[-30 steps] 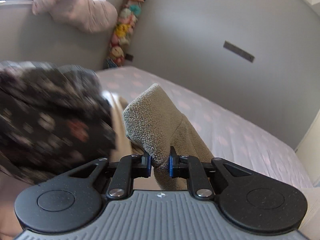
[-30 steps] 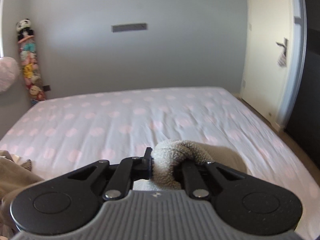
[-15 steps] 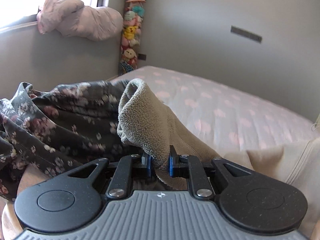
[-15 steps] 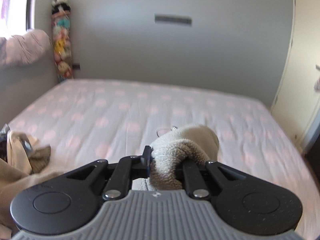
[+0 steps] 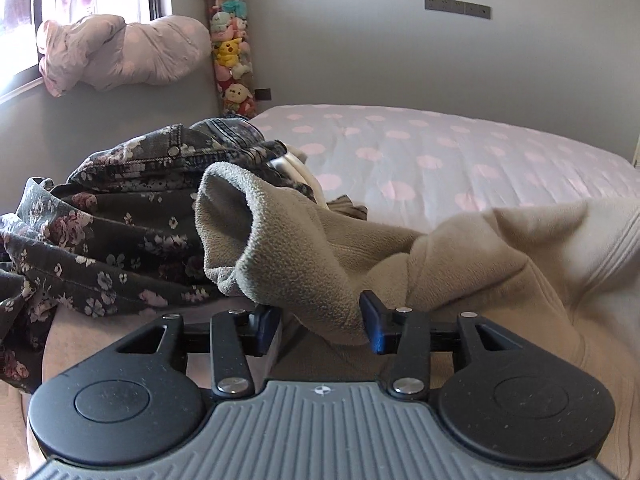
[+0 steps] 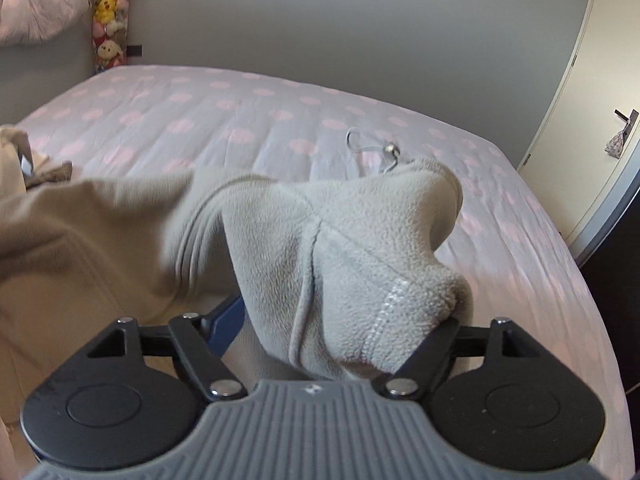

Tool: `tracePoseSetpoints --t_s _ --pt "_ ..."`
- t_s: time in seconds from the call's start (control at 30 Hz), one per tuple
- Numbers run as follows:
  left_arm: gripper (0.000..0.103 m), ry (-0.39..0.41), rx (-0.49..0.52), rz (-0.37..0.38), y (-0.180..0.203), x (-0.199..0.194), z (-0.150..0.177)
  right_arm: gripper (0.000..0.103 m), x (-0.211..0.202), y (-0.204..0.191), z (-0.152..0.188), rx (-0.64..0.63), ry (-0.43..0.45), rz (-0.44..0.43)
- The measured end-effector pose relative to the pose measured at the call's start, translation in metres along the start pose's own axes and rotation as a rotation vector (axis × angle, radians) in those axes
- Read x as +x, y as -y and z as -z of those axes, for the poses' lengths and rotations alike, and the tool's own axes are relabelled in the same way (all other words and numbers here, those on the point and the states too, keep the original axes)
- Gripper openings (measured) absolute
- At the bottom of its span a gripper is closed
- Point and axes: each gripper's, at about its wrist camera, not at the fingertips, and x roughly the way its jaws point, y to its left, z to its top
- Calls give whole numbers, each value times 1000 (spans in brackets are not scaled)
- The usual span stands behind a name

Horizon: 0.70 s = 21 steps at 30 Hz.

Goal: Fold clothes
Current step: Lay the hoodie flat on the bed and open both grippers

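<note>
Fingers on your left gripper (image 5: pixel 320 330) stand apart, having just been opening; a fold of the beige fleece top (image 5: pixel 344 264) lies between them, resting against the right pad with a gap at the left one. Your right gripper (image 6: pixel 344 332) has also just been opening, and its fingers are spread wide, with a bunched cuff of the same fleece top (image 6: pixel 340 256) sitting loosely between them. That garment stretches across the near part of the bed (image 6: pixel 224 120), which has a pink-spotted sheet. A dark flowered garment (image 5: pixel 108 216) is heaped at the left, touching the fleece. A cord with a metal toggle (image 6: pixel 390 150) lies on the sheet beyond the cuff.
</note>
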Motion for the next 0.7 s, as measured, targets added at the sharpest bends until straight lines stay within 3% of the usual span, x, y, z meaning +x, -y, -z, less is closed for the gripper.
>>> tracePoseSetpoints --t_s 0.03,0.07,0.1,0.3,0.53,0.7 --pt "48 -6 14 12 1 1 3 81 2 -2 7 -12 -15 5" --pt "60 -14 28 32 4 1 5 87 4 -5 13 -26 -34 -1" --pt "62 -19 44 53 8 1 8 89 5 -9 19 -44 -53 -16" --pt "62 -42 151 129 34 -2 28 89 -12 -51 54 -235 -43 -20" --pt "62 -73 201 179 44 -5 45 90 -47 -90 91 -507 93 195" --pt "62 -89 221 204 50 -7 52 90 -69 -98 108 -502 116 155"
